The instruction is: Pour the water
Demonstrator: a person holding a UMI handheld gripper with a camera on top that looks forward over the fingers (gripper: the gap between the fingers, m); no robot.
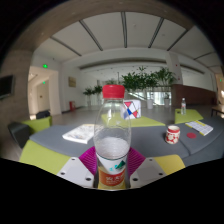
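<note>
1. Here we are, looking straight down the gripper (113, 165), and a clear plastic water bottle (113, 140) with a red cap (114, 92) fills the middle, standing upright between the two pink pads (89, 158).
2. The jaws look clenched on the bottle: a pad hugs its lower body on either side and I see no gap, though the contact itself is partly hidden behind the bottle.
3. The cap is on. That matters: judging from this, no water has left the bottle yet.
4. The bottle carries a white label with a blue and red mark up near the shoulder and a red-printed band low down. I cannot read the water level through the plastic.
5. Landmark time: take the bottle. Beyond it and off to its right, well apart, a small red and white cup (173, 133) sits on the grey bench (150, 140); that looks like the likely target.
6. Beyond the bottle to its left lies a white paper or open book (80, 132). Yellow-green mats (42, 155) lie on the bench on either side.
7. Far behind the bottle, potted plants (145, 78) line a bright hall.
8. My read: the grasp is done, or nearly. Left to do: get the cap off, carry the bottle to the cup, tilt, pour.
</note>
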